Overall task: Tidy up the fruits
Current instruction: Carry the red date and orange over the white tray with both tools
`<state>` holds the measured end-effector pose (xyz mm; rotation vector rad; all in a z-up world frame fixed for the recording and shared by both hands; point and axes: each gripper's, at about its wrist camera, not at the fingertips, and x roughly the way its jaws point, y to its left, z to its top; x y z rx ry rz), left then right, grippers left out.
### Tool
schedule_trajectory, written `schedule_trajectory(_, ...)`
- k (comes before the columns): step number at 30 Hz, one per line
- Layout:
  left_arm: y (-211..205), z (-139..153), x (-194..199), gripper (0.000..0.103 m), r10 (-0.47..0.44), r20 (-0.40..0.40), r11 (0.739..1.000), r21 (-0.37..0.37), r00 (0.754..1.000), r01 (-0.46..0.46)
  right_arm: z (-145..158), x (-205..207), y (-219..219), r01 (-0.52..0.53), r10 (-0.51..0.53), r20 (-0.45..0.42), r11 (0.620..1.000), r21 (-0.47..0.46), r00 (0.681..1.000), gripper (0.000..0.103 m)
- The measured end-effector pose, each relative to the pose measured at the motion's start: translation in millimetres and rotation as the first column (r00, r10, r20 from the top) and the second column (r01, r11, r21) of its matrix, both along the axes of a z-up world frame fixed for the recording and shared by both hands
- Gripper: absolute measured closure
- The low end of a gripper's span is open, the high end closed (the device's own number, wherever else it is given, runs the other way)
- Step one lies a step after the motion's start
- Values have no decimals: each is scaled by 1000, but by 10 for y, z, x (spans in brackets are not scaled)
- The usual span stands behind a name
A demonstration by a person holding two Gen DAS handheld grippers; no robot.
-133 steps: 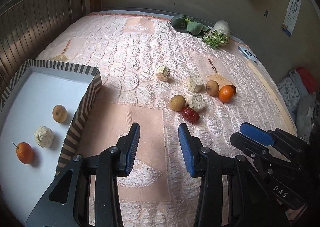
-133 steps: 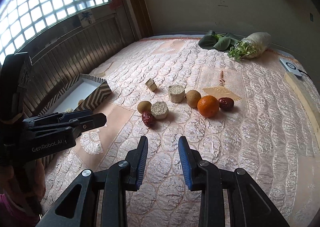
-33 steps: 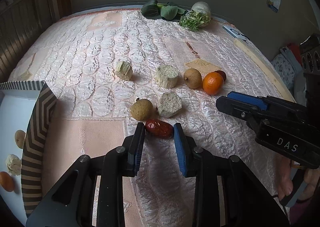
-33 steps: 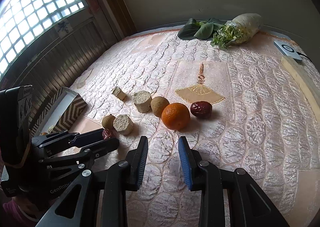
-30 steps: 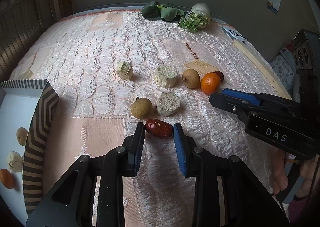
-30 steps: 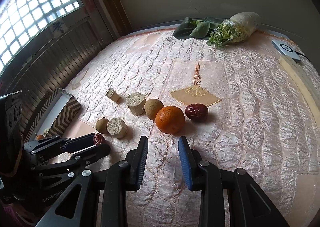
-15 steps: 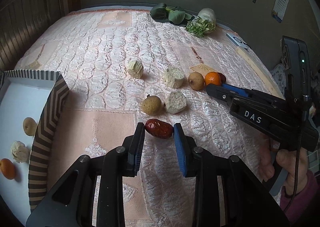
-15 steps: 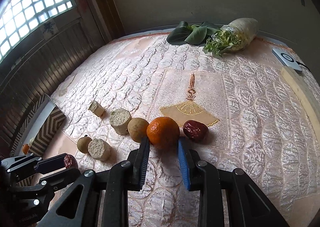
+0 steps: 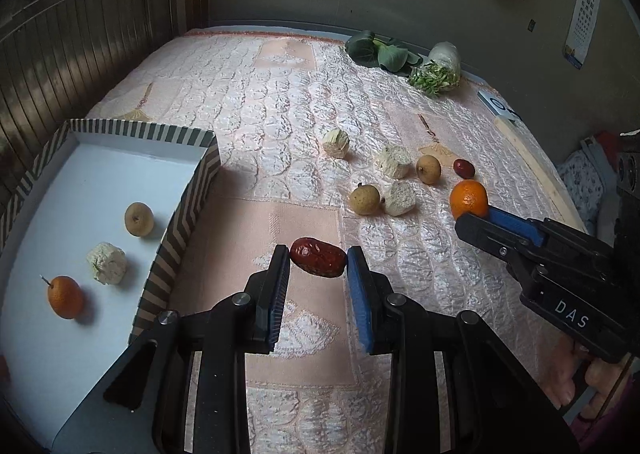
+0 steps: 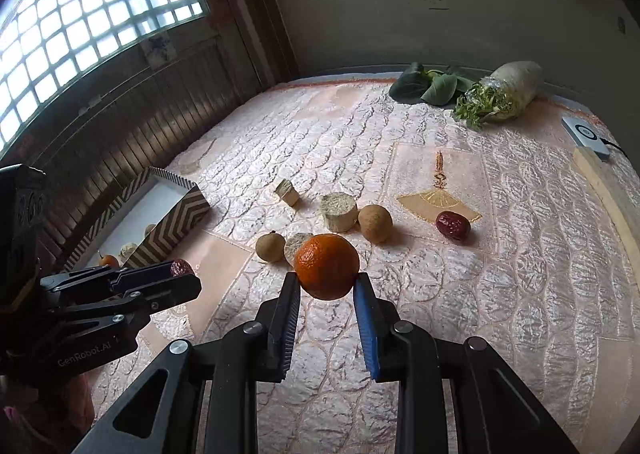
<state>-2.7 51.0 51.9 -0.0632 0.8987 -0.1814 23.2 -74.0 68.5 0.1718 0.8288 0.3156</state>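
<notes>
The red date (image 9: 318,256) sits pinched end to end between the pads of the left gripper (image 9: 318,266), lifted clear of the quilt (image 9: 280,101) and not far from the striped box (image 9: 176,230). The orange (image 10: 327,266) is clamped in the right gripper (image 10: 326,286), also off the quilt; those jaws have just been closing, and the fruit is squarely between them now.

Both grips look slim. The date is held only by its tips, so a quick swing or a twist of the wrist could roll it out. The orange is round and smooth and rides near the fingertips (little pad behind it), so it could squirt forward if the squeeze eases. The box wall stands up between the quilt and the white floor inside; a low carry would knock a fruit against the rim. The two grippers are close together, and both heading for one box could make them bump.

Inside the box already lie another orange (image 9: 65,296), a pale chunk (image 9: 107,262) and a brown round fruit (image 9: 138,218), well apart from each other, so there is room but a careless drop could land on one. Left on the quilt are two more brown fruits, three pale chunks and a second date (image 10: 452,226). Leafy greens (image 9: 380,51) lie far back by the wall, out of the way.
</notes>
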Motion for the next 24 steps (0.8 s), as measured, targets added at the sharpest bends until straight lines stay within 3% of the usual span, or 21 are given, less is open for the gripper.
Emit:
schedule_trajectory(9,420,139,-201,74,98,50,992,73,994,-102,114,-110,482,-95,95,23,995,1,995,77)
schedule_trajectory(24,1199,258,-261,74,245,79,964,91,966,-252,223,-12,1271,-249,249,35,968,10,968,77)
